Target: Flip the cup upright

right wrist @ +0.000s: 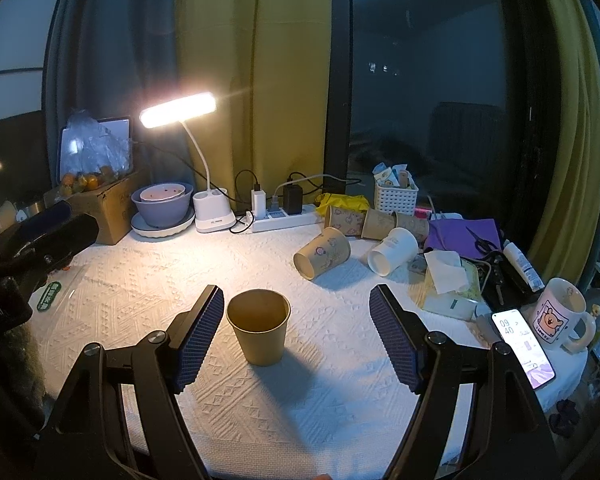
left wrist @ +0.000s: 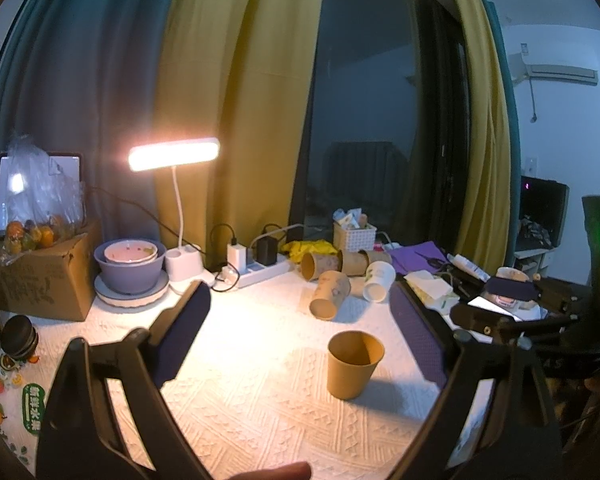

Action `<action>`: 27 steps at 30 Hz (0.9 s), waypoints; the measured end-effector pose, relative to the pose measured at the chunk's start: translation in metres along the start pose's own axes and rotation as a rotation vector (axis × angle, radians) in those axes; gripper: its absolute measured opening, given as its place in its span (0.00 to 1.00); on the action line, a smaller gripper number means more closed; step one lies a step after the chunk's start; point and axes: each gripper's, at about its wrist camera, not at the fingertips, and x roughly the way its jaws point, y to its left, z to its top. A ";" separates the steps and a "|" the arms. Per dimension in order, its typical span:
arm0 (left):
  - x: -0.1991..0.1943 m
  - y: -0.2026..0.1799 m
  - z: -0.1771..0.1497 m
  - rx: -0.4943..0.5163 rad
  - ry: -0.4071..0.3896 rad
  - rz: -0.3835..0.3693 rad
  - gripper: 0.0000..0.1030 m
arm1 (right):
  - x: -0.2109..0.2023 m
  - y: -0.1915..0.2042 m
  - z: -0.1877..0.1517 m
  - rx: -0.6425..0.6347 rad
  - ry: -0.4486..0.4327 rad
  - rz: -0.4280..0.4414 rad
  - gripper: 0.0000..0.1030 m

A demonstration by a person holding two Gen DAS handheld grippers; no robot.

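Both sets of jaws stand spread wide and grasp nothing. The right gripper (right wrist: 296,336) has a plain brown paper cup (right wrist: 259,326) standing between its pads, nearer the left pad (right wrist: 198,338) but, as far as can be told, not touching it; the cup already rests upright, mouth up, on the white textured cloth (right wrist: 140,280) that covers the bench. The left gripper (left wrist: 300,336) hovers over the same cloth with that cup (left wrist: 352,364) just ahead of its spread pads. Judging by its look, the cup is thin paper: very light, easily crushed at the rim, stiffer near the base, and liable to skid or tip on the cloth if nudged from one side. A gentle hold across the mid-wall, both pads meeting it together, seems safest. Further back lie more cups on their sides: a printed brown one (right wrist: 322,252), a white one (right wrist: 392,251), and others against the power strip (right wrist: 280,216); these would roll if bumped and are probably best taken across the wall near the closed end. Open room lies in front and to the left of the upright cup. The right side is crowded by a tissue pack (right wrist: 452,284), a phone (right wrist: 524,348) and a mug (right wrist: 560,314) near the bench edge, while the lamp (right wrist: 214,216) and bowls (right wrist: 162,204) line the back.
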 end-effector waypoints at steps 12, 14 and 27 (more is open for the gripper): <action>-0.001 -0.001 0.000 -0.004 0.001 -0.006 0.89 | 0.000 0.000 0.000 0.000 0.001 0.000 0.76; 0.000 -0.001 0.000 -0.005 0.003 -0.008 0.89 | 0.000 0.000 0.000 -0.001 0.001 0.000 0.76; -0.002 -0.002 -0.001 -0.004 0.002 -0.014 0.89 | 0.000 0.001 0.001 -0.001 0.001 0.000 0.76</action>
